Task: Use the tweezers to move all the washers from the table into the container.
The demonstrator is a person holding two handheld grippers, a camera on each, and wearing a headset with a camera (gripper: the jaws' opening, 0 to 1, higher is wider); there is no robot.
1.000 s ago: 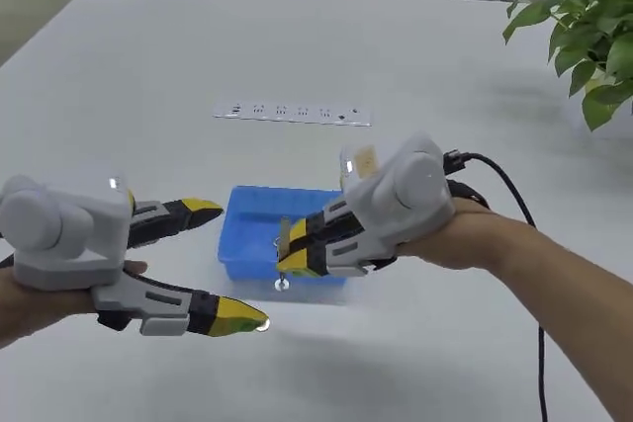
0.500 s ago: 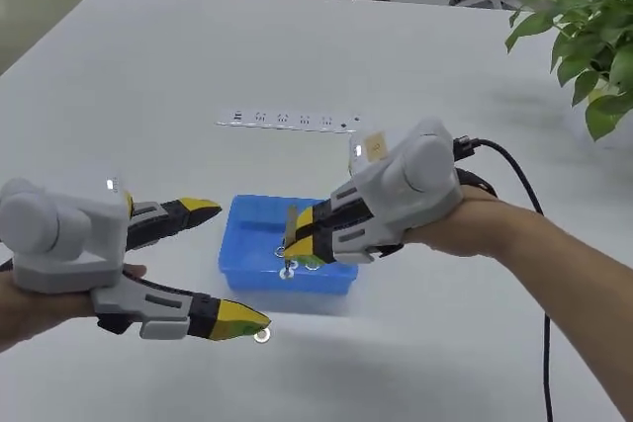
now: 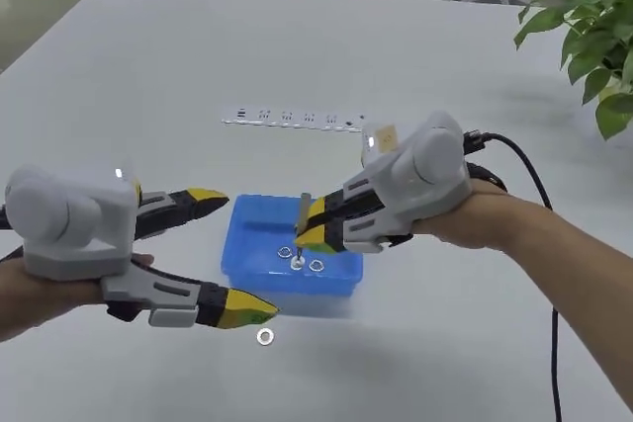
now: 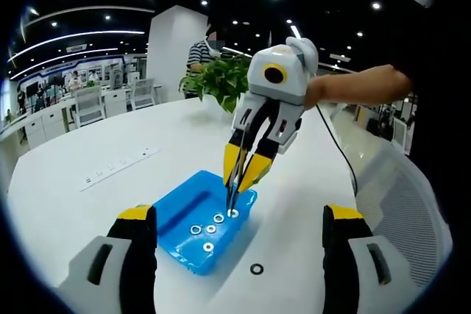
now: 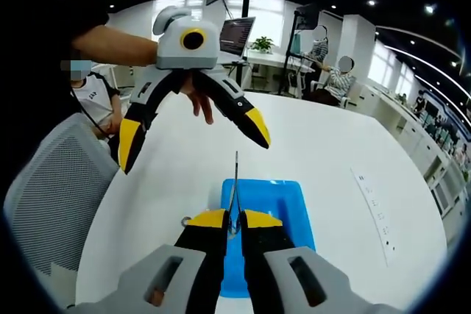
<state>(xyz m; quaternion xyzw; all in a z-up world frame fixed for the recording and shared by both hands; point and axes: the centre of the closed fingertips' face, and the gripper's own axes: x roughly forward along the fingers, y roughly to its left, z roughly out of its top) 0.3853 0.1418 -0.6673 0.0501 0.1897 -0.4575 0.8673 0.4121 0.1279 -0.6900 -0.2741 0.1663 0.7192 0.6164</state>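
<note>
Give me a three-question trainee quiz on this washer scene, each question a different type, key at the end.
1. Multiple choice: what holds the tweezers? A the left gripper; B the right gripper; C nothing, they lie loose.
2. True or false: every washer is already inside the blue container.
3. Fill in: the tweezers' tips hang over the blue ____.

Key: 1 B, the jaws are shut on them, while the left gripper is open. 2 False, one washer lies on the table in front of the blue container. 3 container.
</note>
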